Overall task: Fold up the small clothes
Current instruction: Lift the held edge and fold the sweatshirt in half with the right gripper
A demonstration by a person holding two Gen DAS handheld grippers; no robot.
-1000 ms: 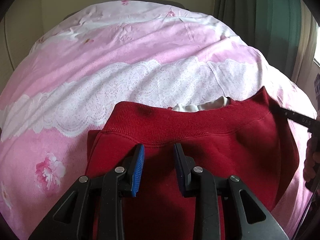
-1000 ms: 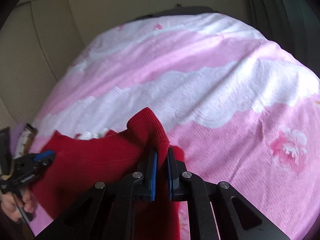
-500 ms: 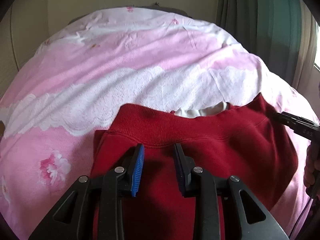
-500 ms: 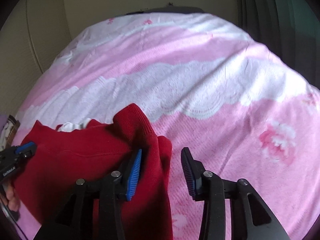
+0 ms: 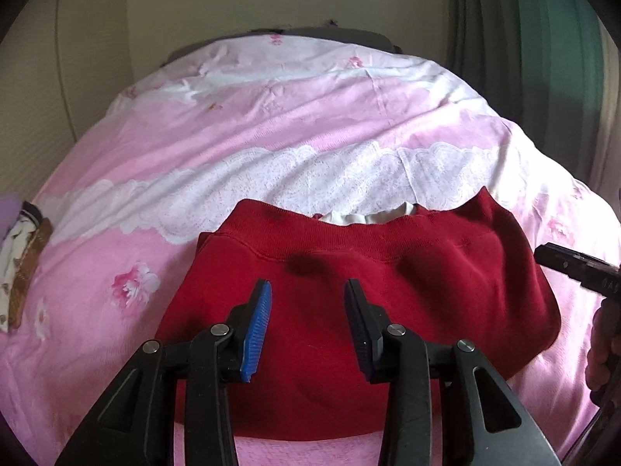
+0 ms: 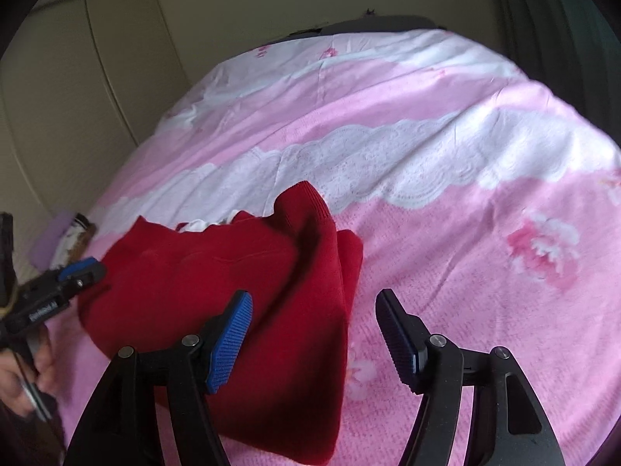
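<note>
A small dark red knit garment (image 5: 388, 295) lies folded on the pink bed cover, with a bit of white lining (image 5: 368, 215) showing at its far edge. It also shows in the right wrist view (image 6: 217, 283), where its right corner stands up in a ridge. My left gripper (image 5: 306, 306) is open and empty above the garment's near part. My right gripper (image 6: 314, 318) is open and empty over the garment's right edge. The right gripper's tip (image 5: 574, 268) shows at the right edge of the left wrist view, and the left gripper (image 6: 58, 287) at the left of the right wrist view.
The bed cover (image 5: 271, 136) is pink with white lace bands and flower prints and fills both views. Another folded piece of clothing in white, brown and lilac (image 5: 19, 256) lies at the bed's left edge. A wall and dark green curtains (image 5: 543, 39) stand behind the bed.
My right gripper opened and let go of the red garment's corner, then drew back. My left gripper stayed open and lifted back, showing more of the garment.
</note>
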